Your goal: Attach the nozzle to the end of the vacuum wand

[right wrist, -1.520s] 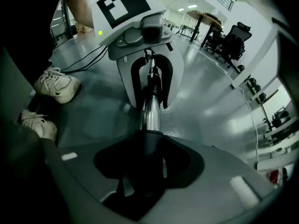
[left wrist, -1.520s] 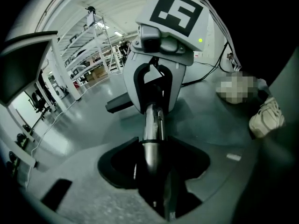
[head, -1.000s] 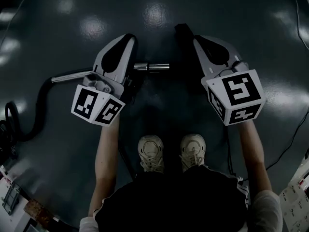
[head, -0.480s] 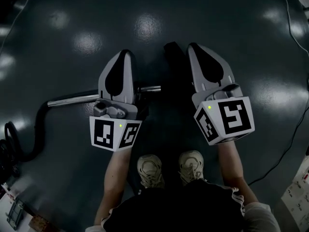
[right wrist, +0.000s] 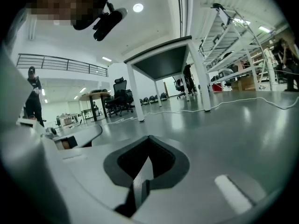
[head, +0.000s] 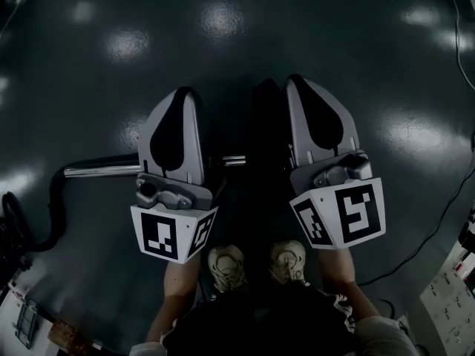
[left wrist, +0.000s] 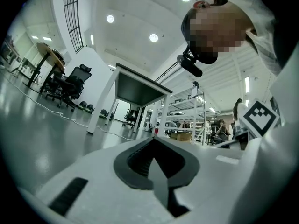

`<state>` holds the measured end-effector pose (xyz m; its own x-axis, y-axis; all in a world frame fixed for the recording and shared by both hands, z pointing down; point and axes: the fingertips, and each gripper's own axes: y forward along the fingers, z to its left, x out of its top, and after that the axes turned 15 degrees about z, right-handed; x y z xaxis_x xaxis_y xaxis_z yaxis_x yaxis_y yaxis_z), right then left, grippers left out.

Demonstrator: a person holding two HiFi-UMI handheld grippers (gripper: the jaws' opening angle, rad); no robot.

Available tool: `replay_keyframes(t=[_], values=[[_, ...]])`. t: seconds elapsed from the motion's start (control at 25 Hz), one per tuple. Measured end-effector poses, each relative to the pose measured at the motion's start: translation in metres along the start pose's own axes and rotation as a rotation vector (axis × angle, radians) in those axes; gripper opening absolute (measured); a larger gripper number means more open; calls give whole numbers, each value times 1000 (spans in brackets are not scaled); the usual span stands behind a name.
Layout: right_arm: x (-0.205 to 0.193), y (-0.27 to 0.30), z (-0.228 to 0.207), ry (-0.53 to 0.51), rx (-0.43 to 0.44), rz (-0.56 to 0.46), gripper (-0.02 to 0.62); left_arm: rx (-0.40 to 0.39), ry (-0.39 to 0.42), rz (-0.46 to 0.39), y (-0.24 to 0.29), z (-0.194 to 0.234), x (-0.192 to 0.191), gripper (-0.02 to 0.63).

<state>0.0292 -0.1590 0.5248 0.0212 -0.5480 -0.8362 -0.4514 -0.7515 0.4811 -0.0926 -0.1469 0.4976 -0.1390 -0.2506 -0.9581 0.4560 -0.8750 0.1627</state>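
Finding left claw (head: 178, 106) and right claw (head: 304, 91) both pinched fully together, nothing between the jaws. Noting the silver metal vacuum wand (head: 100, 170) passing under the left claw, end facing right toward the black plastic nozzle (head: 266, 117) just left of the right claw. Recommending lining both up squarely before pushing.

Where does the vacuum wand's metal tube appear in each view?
Head view: metal tube level at left, passing under the left gripper.
Left gripper view: perhaps the thin bar at right; unsure.
Right gripper view: not visible.
Shared landmark: white table, in both gripper views.
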Motion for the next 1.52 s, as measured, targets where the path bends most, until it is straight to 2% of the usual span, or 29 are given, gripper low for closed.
replay_keyframes(t=[0.12, 0.24, 0.36, 0.48, 0.64, 0.76, 0.8, 0.88, 1.04, 1.28, 1.52], values=[[58, -39, -1, 94, 4, -43, 6, 31, 3, -5, -11, -7, 53, 2], [141, -90, 22, 91, 13, -34, 6, 87, 45, 18, -31, -19, 147, 1], [242, -160, 59, 78, 11, -15, 6, 84, 75, 39, -58, -57, 269, 0], [362, -239, 101, 118, 20, -21, 6, 89, 77, 38, -86, -104, 413, 0], [525, -356, 167, 85, 20, -48, 6, 77, 16, 7, -132, -173, 607, 0], [597, -447, 206, 77, 17, -62, 6, 30, -115, -28, -184, -223, 703, 0], [613, -472, 215, 67, 17, -79, 6, 19, -123, -44, -199, -237, 725, 0], [634, -508, 230, 25, 21, -110, 6, 4, -70, -68, -223, -258, 756, 0], [646, -532, 261, -54, 71, -114, 6, -16, 40, -77, -256, -270, 784, 0], [646, -544, 279, -135, 72, -120, 6, 21, 93, -108, -271, -264, 796, 0], [640, -549, 279, -111, 73, -121, 6, 29, 147, -126, -279, -268, 803, 0]])
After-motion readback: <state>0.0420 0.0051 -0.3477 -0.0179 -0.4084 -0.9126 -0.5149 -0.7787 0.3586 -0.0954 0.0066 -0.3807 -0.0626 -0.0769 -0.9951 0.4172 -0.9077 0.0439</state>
